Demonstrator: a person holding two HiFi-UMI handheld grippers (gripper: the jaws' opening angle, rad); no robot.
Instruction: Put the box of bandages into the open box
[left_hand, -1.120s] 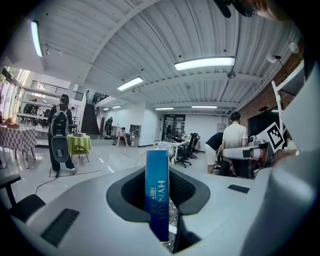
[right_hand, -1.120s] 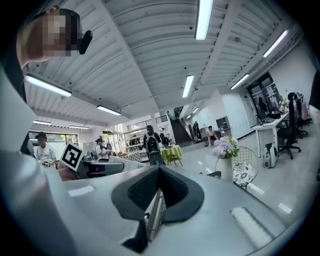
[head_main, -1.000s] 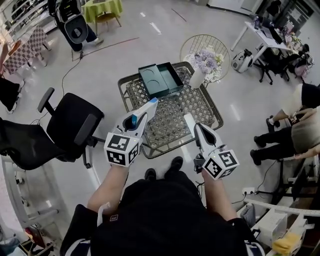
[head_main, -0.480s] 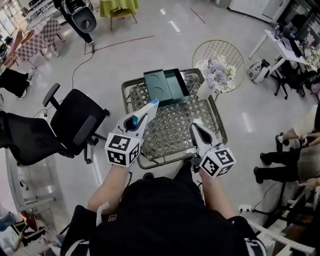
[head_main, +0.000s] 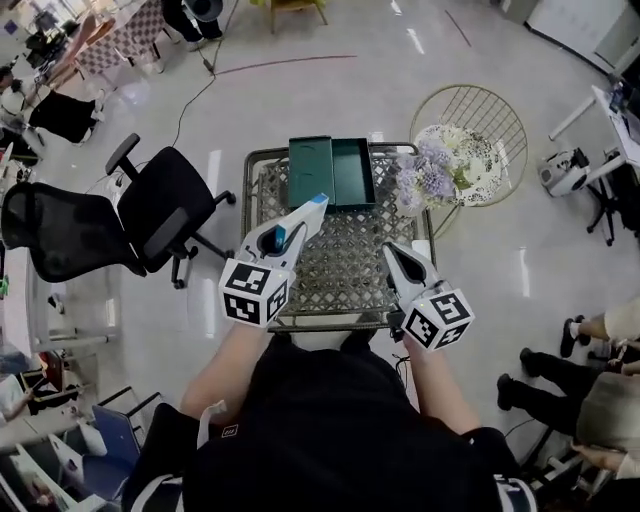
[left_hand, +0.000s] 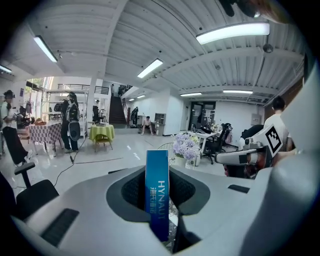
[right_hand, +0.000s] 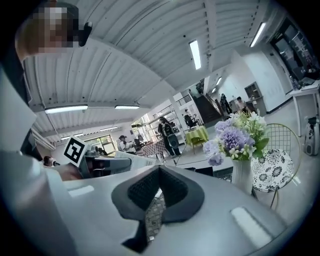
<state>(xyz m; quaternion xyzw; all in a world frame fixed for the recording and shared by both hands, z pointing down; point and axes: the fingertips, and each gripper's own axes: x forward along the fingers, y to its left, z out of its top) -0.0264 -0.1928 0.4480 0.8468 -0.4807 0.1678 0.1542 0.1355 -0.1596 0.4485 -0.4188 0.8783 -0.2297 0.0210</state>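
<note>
The blue box of bandages (left_hand: 157, 192) stands upright between the jaws of my left gripper (head_main: 300, 222), which is shut on it. In the head view that gripper hovers over the near left part of the wire-lattice table (head_main: 350, 262). The open box (head_main: 332, 172), dark green with its lid laid flat beside it, rests at the table's far edge, beyond the gripper. My right gripper (head_main: 393, 254) hangs over the table's near right part. Its jaws meet at the tips and hold nothing.
A white vase of purple flowers (head_main: 423, 180) stands at the table's far right, close to the open box. A round gold wire stand (head_main: 485, 120) is beyond it. A black office chair (head_main: 165, 210) stands left of the table. People sit at the right.
The table and open box now sit closer and more squarely in front of me. Both grippers keep their pose, the left still shut on the bandage box, now further over the table.
</note>
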